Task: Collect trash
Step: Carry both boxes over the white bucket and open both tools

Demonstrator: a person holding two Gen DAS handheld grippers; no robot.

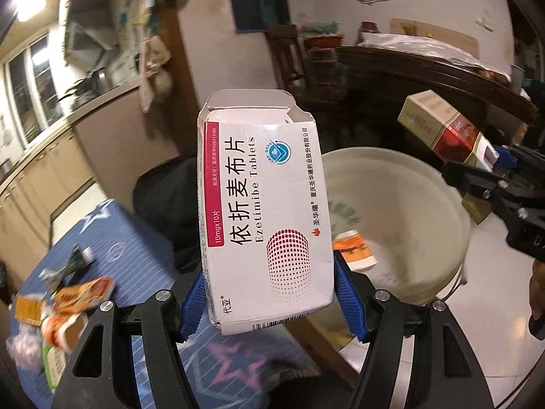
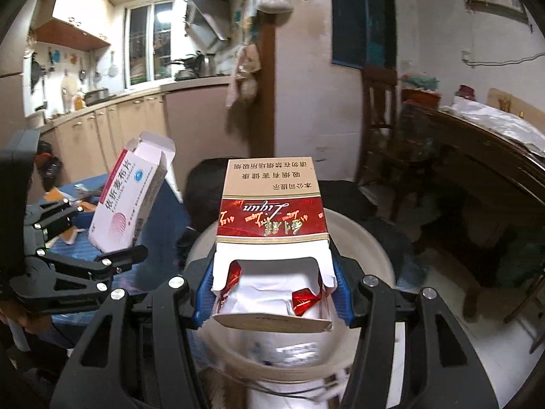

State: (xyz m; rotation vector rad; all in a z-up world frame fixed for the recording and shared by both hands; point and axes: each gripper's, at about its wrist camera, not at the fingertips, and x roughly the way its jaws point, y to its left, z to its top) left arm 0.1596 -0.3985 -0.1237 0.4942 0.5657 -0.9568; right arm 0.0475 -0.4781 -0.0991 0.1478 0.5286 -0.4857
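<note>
My left gripper [image 1: 272, 293] is shut on a white tablet box [image 1: 265, 211] with red print, its top flap open, held upright above the blue cloth's edge, left of a white bucket [image 1: 425, 204]. The tablet box also shows in the right wrist view [image 2: 126, 204]. My right gripper [image 2: 272, 293] is shut on an opened red and beige cigarette pack [image 2: 272, 231], held above the bucket [image 2: 368, 245]. The pack also shows in the left wrist view [image 1: 442, 129]. An orange wrapper [image 1: 354, 248] lies inside the bucket.
A blue striped cloth with stars [image 1: 136, 255] covers the table, with several wrappers [image 1: 68, 306] at its left. A dark bag [image 1: 170, 197] sits behind. A dark wooden table [image 2: 477, 156] stands at the right. Kitchen cabinets [image 2: 102, 129] line the back.
</note>
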